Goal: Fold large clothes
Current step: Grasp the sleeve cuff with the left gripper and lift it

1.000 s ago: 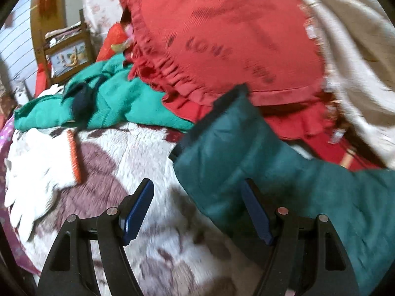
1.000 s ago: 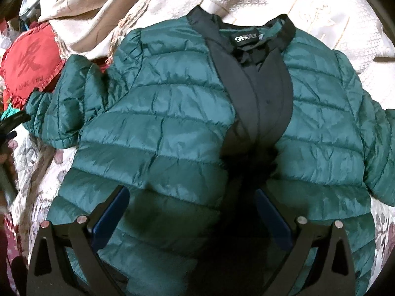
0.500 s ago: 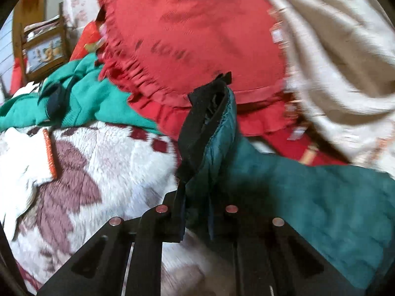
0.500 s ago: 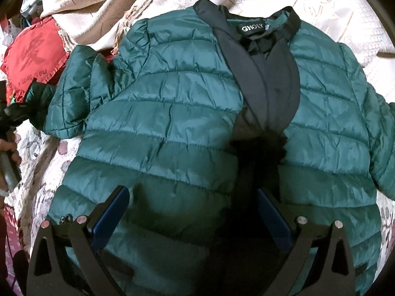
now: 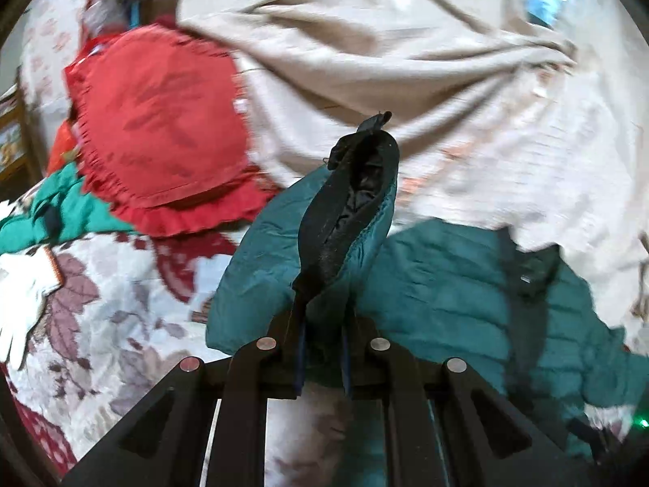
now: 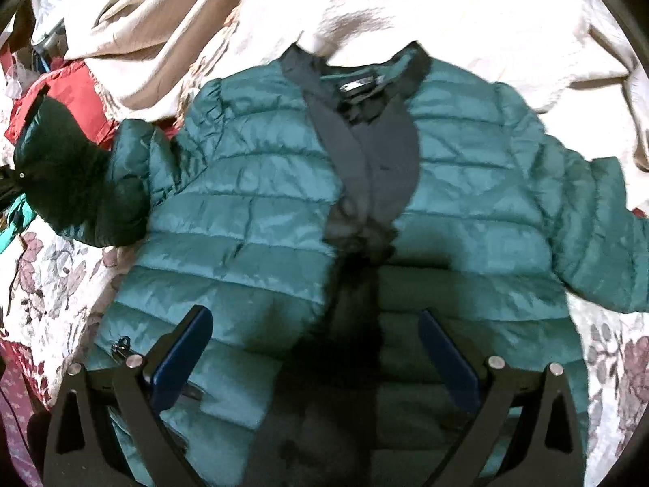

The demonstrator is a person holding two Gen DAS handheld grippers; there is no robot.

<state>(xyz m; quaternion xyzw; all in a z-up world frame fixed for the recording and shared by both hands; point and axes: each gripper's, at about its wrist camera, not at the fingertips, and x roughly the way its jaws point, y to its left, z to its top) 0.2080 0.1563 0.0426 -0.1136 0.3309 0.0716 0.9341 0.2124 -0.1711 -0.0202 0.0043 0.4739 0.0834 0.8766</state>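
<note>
A dark green quilted jacket (image 6: 263,211) with black trim lies face up on a flowered bedspread (image 6: 48,284), collar at the far side. My left gripper (image 5: 322,349) is shut on the jacket's sleeve (image 5: 353,219) near its black cuff, and the cuff end stands up above the fingers. The same sleeve (image 6: 69,178) shows lifted at the left edge of the right wrist view. Over the lower middle of the jacket my right gripper (image 6: 314,353) hovers open, with nothing between its blue pads (image 6: 182,357).
A red frilled cushion (image 5: 162,130) and a beige blanket (image 5: 405,61) lie beyond the jacket. Bright green clothing (image 5: 61,207) and a white glove (image 5: 20,304) sit at the left on the bedspread (image 5: 121,324).
My left gripper went from open beside the sleeve to shut on it, then lifted it and swung toward the jacket's body. The right gripper rose a little and stayed open.
</note>
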